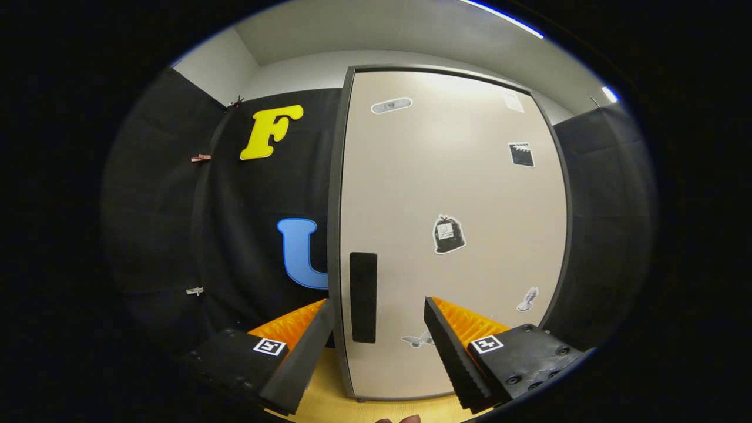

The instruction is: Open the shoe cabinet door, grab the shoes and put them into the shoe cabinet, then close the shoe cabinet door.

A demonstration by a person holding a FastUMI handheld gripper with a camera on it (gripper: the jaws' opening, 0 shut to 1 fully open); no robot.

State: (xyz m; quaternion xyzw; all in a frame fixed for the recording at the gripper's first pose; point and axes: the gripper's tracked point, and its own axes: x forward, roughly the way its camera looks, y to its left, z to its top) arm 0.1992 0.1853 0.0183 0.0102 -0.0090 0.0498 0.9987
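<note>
Beige, matte, flat-panel shoe cabinet door (pixel 452 235) in a dark grey frame, standing upright straight ahead of the claw. Door looks fully shut: no gap visible along the frame on either side. Tall black rectangular recessed handle (pixel 363 296) sits on the door's left edge, low down. A few small stickers scattered over the panel, e.g. a black bag-shaped sticker (pixel 449 234) near the middle; contents too small to read.

Task progress, my read: nothing done yet. Door not opened, so all steps are left: open, load shoes, close. Can't say where the shoes are from this view.

Claw (pixel 379 329): wide open, holding nothing, touching nothing that I can see. The two fingers straddle the handle in the view, handle sitting between them but closer to the left finger. Handle looks beyond the fingertips, not between the pads in depth, though the fisheye makes that hard to judge.

Next move probably needs the claw to go forward and a bit left so one finger hooks into the recess, then pull toward the near side. Hinges are likely on the right given the handle's on the left, so expect the swing to open from the left edge. Risk: shallow recess, finger may slip out.

Surroundings: light wooden floor (pixel 329 399) under the cabinet's base, black cloth booth wall (pixel 247 235) to the left and right of the cabinet, pale room wall and ceiling above.
</note>
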